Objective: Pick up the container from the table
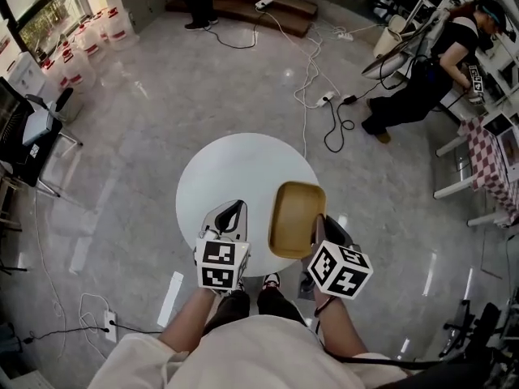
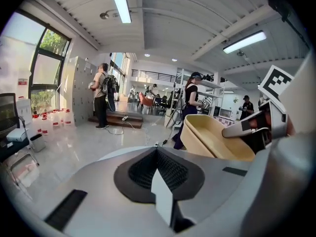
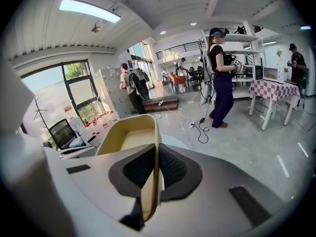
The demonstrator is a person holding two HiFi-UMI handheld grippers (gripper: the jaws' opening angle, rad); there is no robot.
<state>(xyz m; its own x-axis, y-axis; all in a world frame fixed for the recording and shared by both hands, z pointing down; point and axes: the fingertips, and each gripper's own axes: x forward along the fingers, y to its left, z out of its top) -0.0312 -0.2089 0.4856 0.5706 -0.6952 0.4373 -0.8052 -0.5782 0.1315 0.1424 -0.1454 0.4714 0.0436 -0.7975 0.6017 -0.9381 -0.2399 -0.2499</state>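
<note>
Table edge: the round white table (image 1: pixel 235 168) has one unbroken curved rim, and my two grippers sit over its near side.
Room around the table: bare grey floor lies open on the table's far and left sides. White and black cables (image 1: pixel 312 96) trail on the floor beyond its far-right rim.
Right gripper (image 1: pixel 319 227): pinches the container's near wall, with the thin rim clamped between my pads.
Left gripper (image 1: pixel 233 211): jaws pressed together with nothing between them, over the table's near-left part, just beside the container.
Container (image 1: pixel 296 220): it hangs from my right gripper at the table's near-right rim, partly past that edge.
Container's look: a tan, oblong tub with rounded corners, smooth walls, mouth up, slightly tilted, nothing inside.
Counts: one container, one table, two grippers, and two people (image 1: pixel 430 75) on the floor well beyond the table.
</note>
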